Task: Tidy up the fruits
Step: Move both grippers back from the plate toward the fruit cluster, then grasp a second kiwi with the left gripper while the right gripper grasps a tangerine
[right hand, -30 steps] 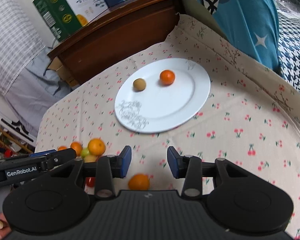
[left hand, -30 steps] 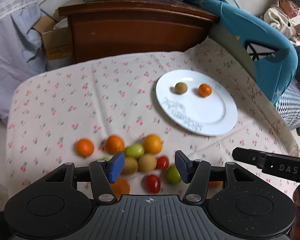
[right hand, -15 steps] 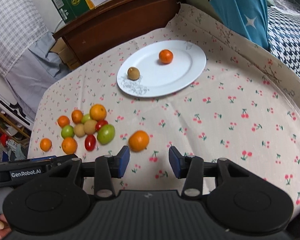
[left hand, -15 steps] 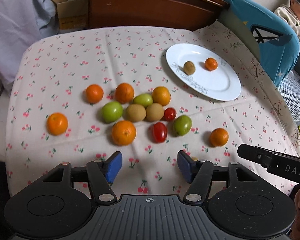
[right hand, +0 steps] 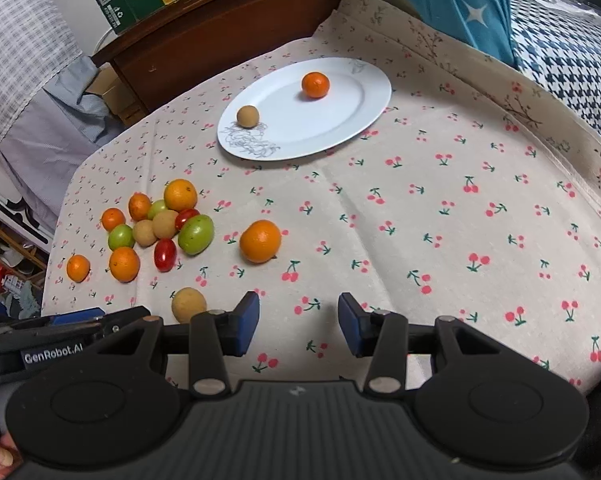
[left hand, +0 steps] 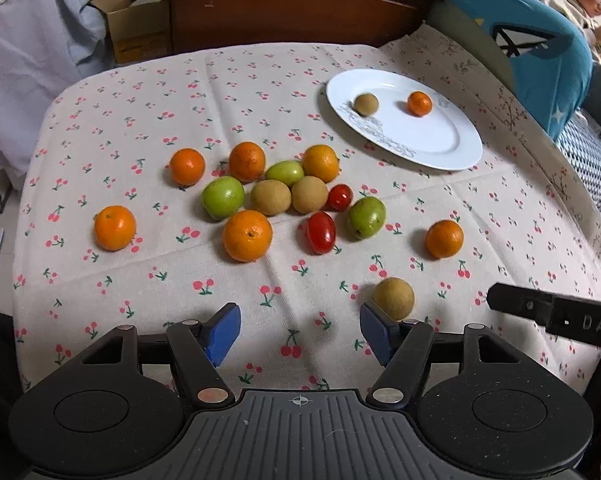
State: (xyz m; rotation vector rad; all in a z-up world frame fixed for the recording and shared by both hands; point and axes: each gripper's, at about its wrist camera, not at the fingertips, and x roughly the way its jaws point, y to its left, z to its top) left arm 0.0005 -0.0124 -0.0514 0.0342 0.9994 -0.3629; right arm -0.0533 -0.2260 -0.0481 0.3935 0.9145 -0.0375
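White plate (left hand: 452, 148) at 1 o'clock on the cherry-print cloth, carrying a small tangerine (left hand: 419, 103) at its 1 o'clock and a tan longan-like fruit (left hand: 366, 104) at its 10 o'clock, apart. Main cluster (left hand: 276, 192) at 11 o'clock of the left wrist view: oranges, green fruits, two tan fruits touching, two red cherry tomatoes (left hand: 321, 232). Lone orange (left hand: 115, 227) at 9 o'clock. Another orange (left hand: 444, 238) at 3 o'clock, well clear of the cluster. One tan fruit (left hand: 393, 298) nearest, at 5 o'clock, alone on the cloth.
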